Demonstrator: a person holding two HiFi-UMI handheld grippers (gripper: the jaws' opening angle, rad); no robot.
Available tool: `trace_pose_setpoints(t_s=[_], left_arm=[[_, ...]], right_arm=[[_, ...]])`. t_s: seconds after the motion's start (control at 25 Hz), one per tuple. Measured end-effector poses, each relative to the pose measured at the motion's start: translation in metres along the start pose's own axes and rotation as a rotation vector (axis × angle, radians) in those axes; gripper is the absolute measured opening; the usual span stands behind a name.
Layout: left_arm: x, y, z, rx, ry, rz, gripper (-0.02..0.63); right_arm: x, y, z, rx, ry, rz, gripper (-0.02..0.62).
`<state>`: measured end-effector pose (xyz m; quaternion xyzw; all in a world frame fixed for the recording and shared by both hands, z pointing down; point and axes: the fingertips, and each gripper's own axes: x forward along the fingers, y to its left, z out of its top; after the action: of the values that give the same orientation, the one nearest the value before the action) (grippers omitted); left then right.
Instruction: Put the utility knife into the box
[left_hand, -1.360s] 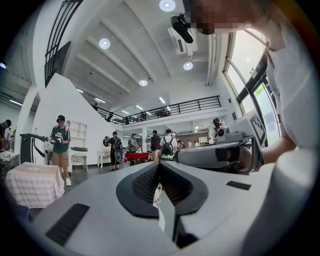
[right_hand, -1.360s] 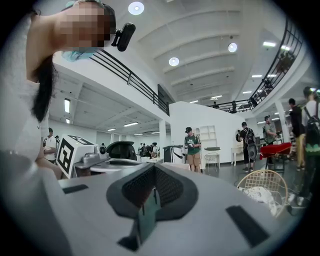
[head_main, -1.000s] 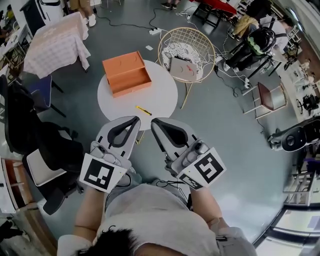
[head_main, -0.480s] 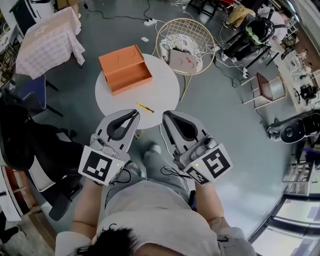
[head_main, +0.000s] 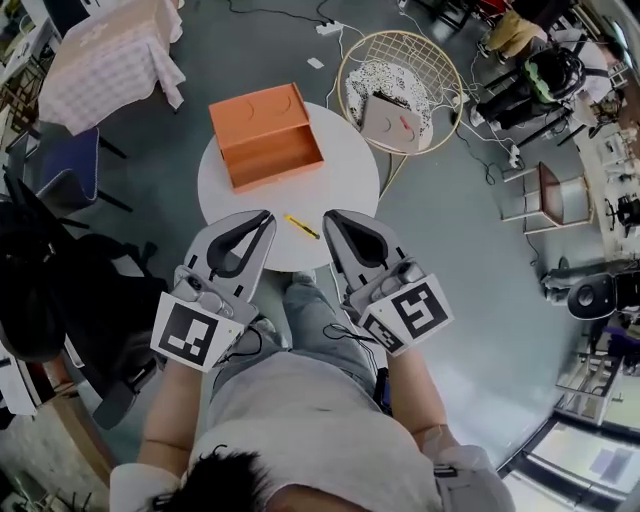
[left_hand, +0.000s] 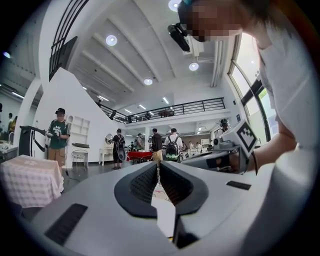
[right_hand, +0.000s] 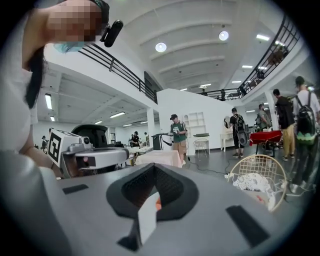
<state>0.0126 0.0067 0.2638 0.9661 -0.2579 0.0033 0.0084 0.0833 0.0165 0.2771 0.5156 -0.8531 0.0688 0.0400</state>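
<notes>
A round white table (head_main: 350, 180) stands in the upper middle of the head view. An orange box (head_main: 275, 160) sits on its upper left part, open, with the lid laid back toward the top of the frame and the inside bare. The yellow utility knife (head_main: 302, 227) lies flat on the table near its lower edge, below and to the right of the box and clear of it, slanting from upper left to lower right.

Both grippers hang at the lower edge of the table, side by side, tips pointing up the frame. The left gripper (head_main: 264, 216) is to the left of the knife and the right gripper (head_main: 333, 216) to the right of it, so the knife lies between the two tips and touches neither. In the left gripper view the jaws are pressed together with nothing held, and the right gripper view shows the same.

A wire chair (head_main: 430, 60) stands just beyond the table at the upper right, and a table with a checked cloth (head_main: 110, 50) fills the upper left corner.
</notes>
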Motion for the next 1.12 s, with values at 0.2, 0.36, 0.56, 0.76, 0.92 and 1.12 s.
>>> trace_pose_setpoints(t_s=[0.2,0.36,0.56,0.76,0.92,1.12], left_arm=[[0.017,0.023,-0.001,-0.018,-0.005,0.052,0.011],[0.027,0.041,-0.004,-0.022,0.008,0.092,0.011],[0.034,0.059,-0.01,-0.045,0.013,0.146,0.011],[0.033,0.07,-0.02,-0.056,0.029,0.189,0.011],[0.028,0.076,-0.027,-0.071,0.047,0.235,0.011],[0.015,0.087,-0.04,-0.098,0.071,0.296,0.011]], right_arm=[[0.037,-0.019,-0.02,-0.002,0.083,0.057,0.008],[0.062,-0.03,-0.038,0.005,0.15,0.096,0.008],[0.088,-0.04,-0.076,0.02,0.265,0.147,0.009],[0.104,-0.049,-0.131,0.04,0.41,0.168,0.012],[0.107,-0.054,-0.182,0.049,0.549,0.193,0.015],[0.108,-0.055,-0.245,0.02,0.734,0.223,0.041]])
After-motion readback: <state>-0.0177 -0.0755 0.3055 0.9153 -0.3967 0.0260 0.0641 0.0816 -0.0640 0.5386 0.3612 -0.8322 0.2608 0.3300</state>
